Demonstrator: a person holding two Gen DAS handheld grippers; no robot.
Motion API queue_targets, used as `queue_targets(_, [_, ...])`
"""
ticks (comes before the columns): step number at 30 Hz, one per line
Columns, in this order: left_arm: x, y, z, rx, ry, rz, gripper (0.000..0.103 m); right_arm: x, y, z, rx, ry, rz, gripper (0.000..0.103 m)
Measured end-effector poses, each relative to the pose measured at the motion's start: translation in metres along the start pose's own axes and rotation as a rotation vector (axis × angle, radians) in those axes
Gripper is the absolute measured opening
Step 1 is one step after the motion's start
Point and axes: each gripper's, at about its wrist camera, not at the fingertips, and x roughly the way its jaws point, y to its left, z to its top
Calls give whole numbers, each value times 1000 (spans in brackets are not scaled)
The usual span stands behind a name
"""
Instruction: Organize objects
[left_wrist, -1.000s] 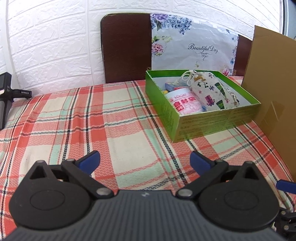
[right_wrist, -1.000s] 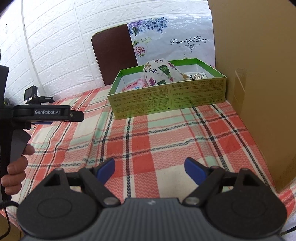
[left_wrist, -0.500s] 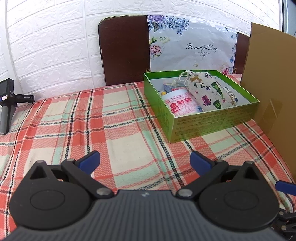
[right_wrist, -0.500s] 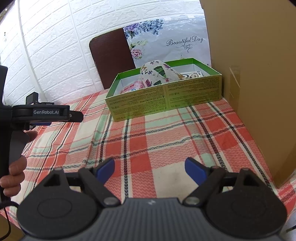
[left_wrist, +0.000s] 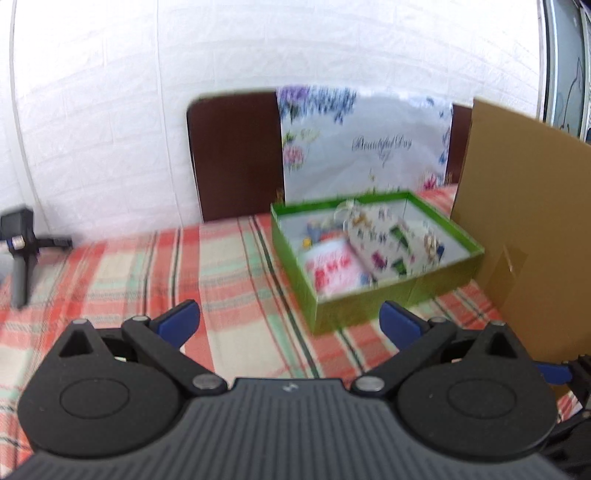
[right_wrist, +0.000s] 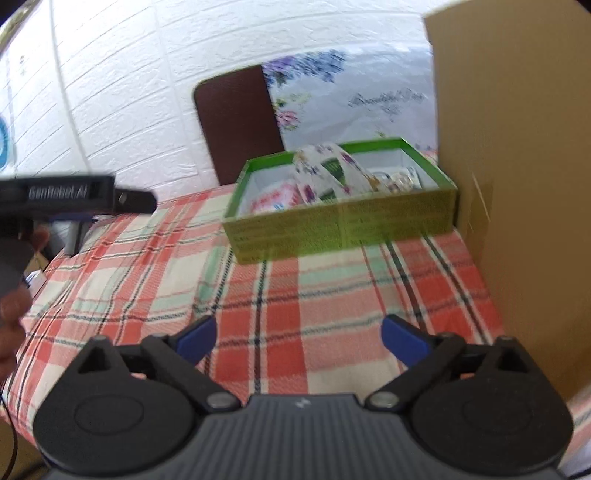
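Our left gripper (left_wrist: 290, 319) and right gripper (right_wrist: 299, 338) both have their jaws spread wide and empty above the plaid counter (right_wrist: 280, 314). Ahead and well apart sits the green box (right_wrist: 340, 225), right of the left jaws, nearly straight before the right, which we judge nearer. In it lies the patterned pouch (left_wrist: 391, 243), long axis slanting front to back, beside a pink-labelled pack (left_wrist: 334, 267).
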Motion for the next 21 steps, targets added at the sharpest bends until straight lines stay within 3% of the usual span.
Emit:
queue_targets(4, [-7, -8, 9, 29, -16, 102, 103, 7, 8, 11, -6, 36, 9, 103])
queue_targets(9, [-1, -10, 0, 45, 44, 213, 103, 11, 11, 3, 147, 75, 38, 103])
queue_targets(14, [-2, -7, -15, -24, 100, 202, 103, 0, 17, 4, 60, 4, -32, 103])
queue_targets(16, [-2, -11, -18, -2, 107, 215, 103, -5, 15, 6, 66, -30, -19, 103])
queue_targets(21, [-7, -18, -18, 46, 99, 272, 103, 2, 8, 4, 98, -12, 3, 103])
